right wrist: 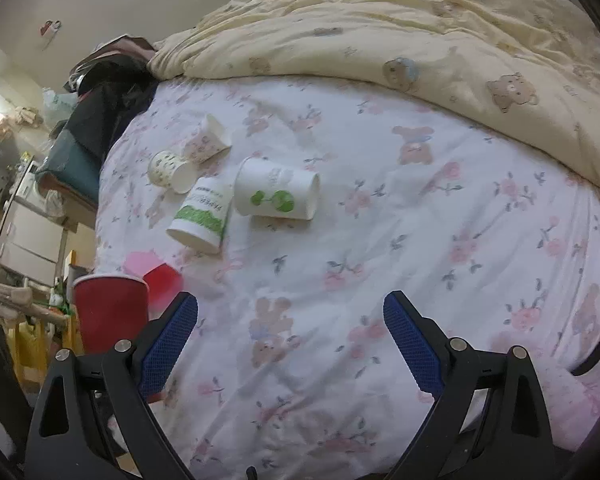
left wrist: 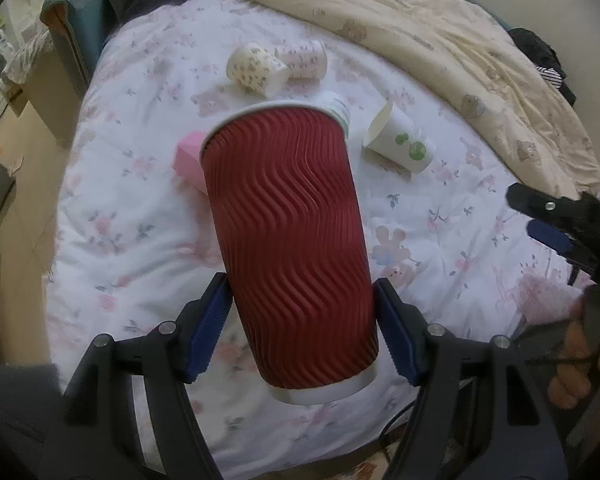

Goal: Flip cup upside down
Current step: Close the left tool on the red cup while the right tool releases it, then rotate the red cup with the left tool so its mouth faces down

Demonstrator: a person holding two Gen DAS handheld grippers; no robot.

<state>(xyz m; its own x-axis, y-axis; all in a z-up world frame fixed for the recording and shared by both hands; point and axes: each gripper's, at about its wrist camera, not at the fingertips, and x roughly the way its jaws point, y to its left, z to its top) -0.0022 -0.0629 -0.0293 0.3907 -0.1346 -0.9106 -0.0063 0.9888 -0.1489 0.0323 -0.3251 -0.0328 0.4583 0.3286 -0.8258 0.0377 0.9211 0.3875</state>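
A tall red ripple-wall paper cup (left wrist: 288, 240) fills the middle of the left wrist view, rim pointing away, white base toward the camera. My left gripper (left wrist: 304, 328) is shut on the cup's lower half, its blue pads pressing both sides, holding it above the bed. The same red cup (right wrist: 110, 312) shows at the lower left of the right wrist view. My right gripper (right wrist: 290, 340) is open and empty above the floral sheet; it also shows at the right edge of the left wrist view (left wrist: 548, 220).
Several paper cups lie on their sides on the floral sheet (right wrist: 380, 280): two patterned ones (left wrist: 260, 66), a green-banded one (right wrist: 200, 214) and a white one with green dots (right wrist: 276, 194). A pink box (left wrist: 188, 160) lies behind the red cup. A yellow duvet (right wrist: 420, 32) is heaped at the back.
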